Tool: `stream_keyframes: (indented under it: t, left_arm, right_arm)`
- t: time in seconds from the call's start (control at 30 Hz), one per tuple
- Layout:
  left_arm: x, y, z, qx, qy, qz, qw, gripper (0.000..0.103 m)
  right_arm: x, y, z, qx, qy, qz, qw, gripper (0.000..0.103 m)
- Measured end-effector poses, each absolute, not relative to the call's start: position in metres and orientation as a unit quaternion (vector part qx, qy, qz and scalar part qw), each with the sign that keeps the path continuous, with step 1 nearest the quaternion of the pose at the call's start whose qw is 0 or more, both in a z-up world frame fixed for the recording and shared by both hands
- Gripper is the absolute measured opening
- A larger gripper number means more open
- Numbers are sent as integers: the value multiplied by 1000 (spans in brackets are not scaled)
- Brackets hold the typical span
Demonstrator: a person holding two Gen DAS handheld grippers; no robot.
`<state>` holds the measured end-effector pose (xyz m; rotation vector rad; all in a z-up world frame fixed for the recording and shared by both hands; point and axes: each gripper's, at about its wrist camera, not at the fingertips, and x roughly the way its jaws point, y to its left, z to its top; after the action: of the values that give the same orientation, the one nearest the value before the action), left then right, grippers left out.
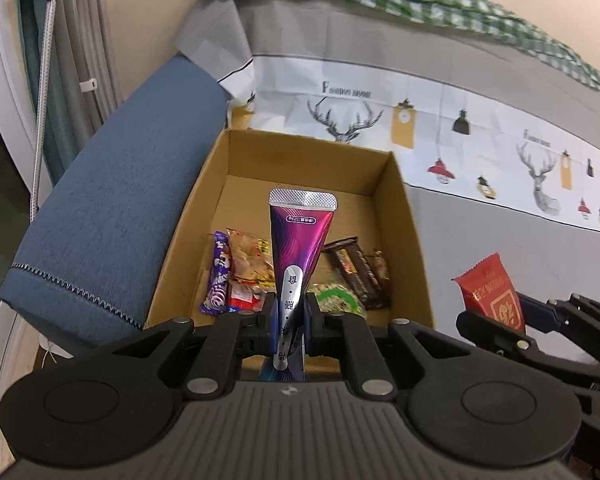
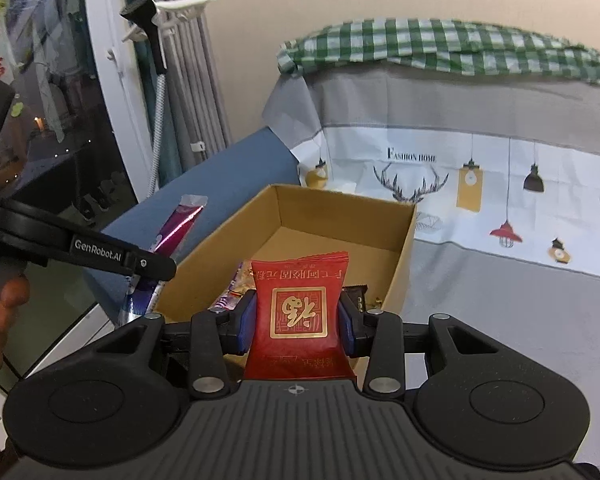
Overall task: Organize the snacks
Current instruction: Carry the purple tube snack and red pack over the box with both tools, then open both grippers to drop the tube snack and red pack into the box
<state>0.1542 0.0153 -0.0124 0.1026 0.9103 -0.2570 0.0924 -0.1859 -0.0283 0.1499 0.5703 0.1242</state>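
Note:
My left gripper (image 1: pixel 291 320) is shut on a long purple-magenta snack pouch (image 1: pixel 300 240) with a silver top seal, held upright over the near edge of an open cardboard box (image 1: pixel 400 208). Several wrapped snacks lie on the box floor, among them a purple bar (image 1: pixel 218 276) and a dark chocolate bar (image 1: pixel 358 276). My right gripper (image 2: pixel 298 320) is shut on a red snack packet (image 2: pixel 298 312) with a gold square emblem, held just before the box's (image 2: pixel 404 248) near edge. The red packet also shows in the left wrist view (image 1: pixel 492 292). The purple pouch shows at the left in the right wrist view (image 2: pixel 180 224).
The box sits on a sofa covered with a grey and white deer-print cloth (image 1: pixel 480 148). A blue sofa arm (image 1: pixel 112 208) runs along the box's left side. A green checked cloth (image 2: pixel 440 48) lies on the backrest. A curtain and glass door (image 2: pixel 52 128) stand at the left.

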Motion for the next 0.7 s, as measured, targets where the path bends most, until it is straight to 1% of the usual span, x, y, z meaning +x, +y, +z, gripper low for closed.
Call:
stream_keyframes:
  t: [0.37, 0.7]
  left_arm:
    - [231, 4, -48, 69, 467, -106, 875, 13]
    - [274, -10, -86, 87, 495, -98, 859, 13]
  right_arm:
    - [170, -182, -63, 82, 320, 63, 942, 42]
    - [223, -182, -100, 91, 353, 59, 929, 42]
